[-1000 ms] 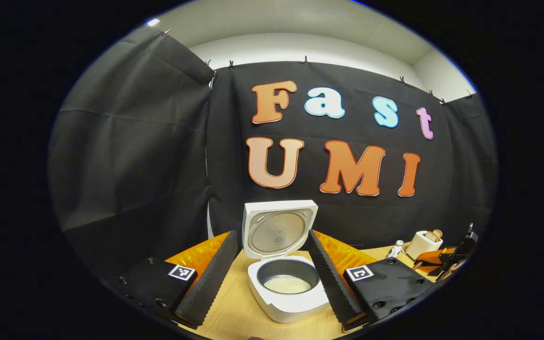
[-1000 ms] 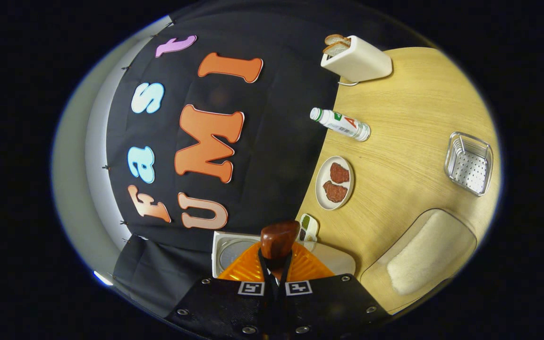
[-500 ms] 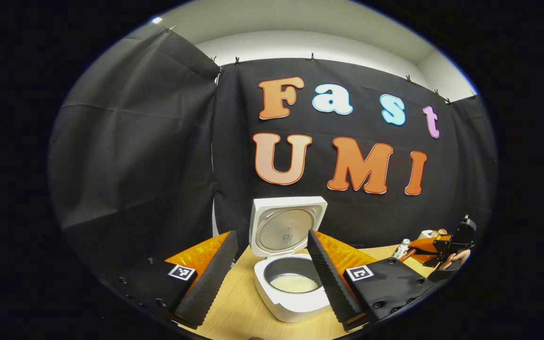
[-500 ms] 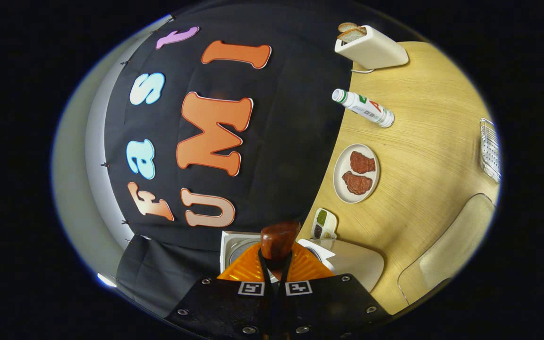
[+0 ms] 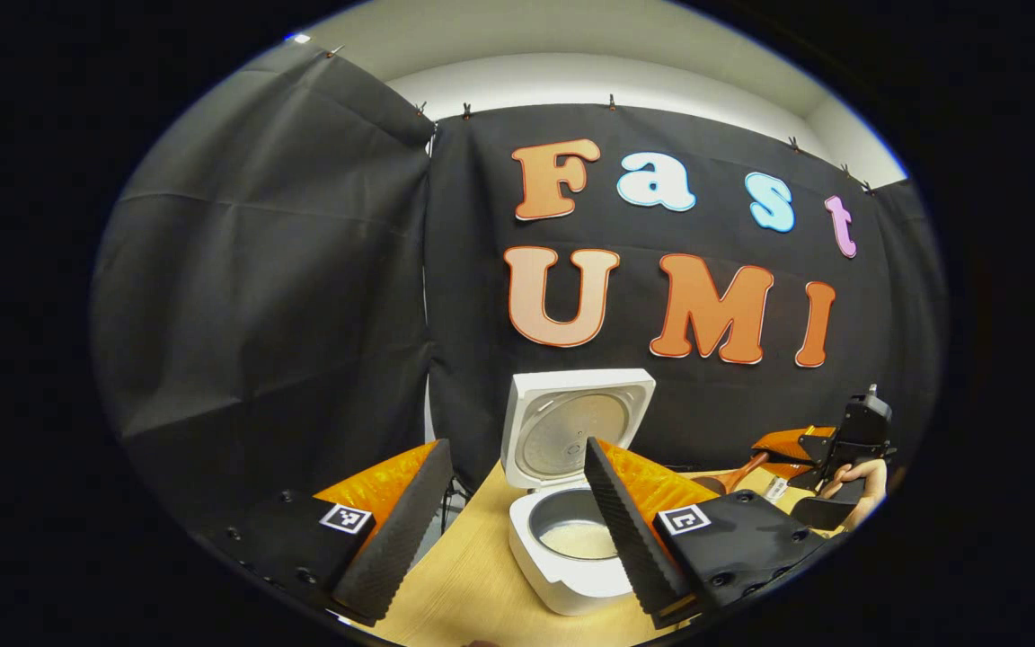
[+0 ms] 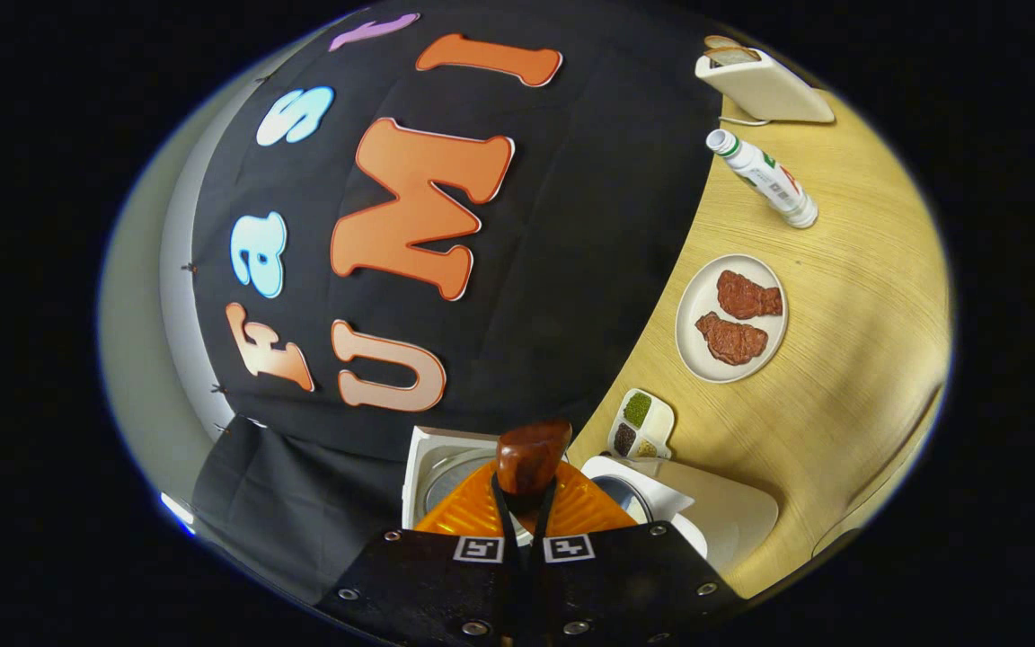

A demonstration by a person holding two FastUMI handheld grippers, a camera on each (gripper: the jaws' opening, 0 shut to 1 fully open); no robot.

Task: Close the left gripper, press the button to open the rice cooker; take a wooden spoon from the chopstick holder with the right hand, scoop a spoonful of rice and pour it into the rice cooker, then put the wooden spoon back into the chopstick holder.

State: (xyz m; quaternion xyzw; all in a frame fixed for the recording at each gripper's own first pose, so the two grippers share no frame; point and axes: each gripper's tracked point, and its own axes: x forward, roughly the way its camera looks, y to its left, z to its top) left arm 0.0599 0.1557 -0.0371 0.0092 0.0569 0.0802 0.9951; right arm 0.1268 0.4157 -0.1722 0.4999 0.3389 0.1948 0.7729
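- The wooden table (image 6: 841, 296) takes the side from 1 to 5 o'clock in the right gripper view.
- The rice cooker (image 5: 571, 539) stands open at 6 o'clock in the left gripper view, its lid (image 5: 576, 427) upright and white rice (image 5: 576, 537) in the pot.
- The left gripper (image 5: 517, 530) has its jaws spread wide, with nothing between them; the cooker is partly behind one finger.
- The right gripper (image 6: 524, 526) has its jaws pressed together on the wooden spoon (image 6: 531, 454), whose bowl points ahead over the cooker at 6 o'clock.
- A toaster (image 6: 765, 81) with bread is at 1 o'clock.
- A plate (image 6: 693, 341) with two meat pieces is near 3 o'clock.
- A bottle (image 6: 762, 175) lies on its side at 2 o'clock.
- A small divided dish (image 6: 641, 422) sits just beside the cooker.
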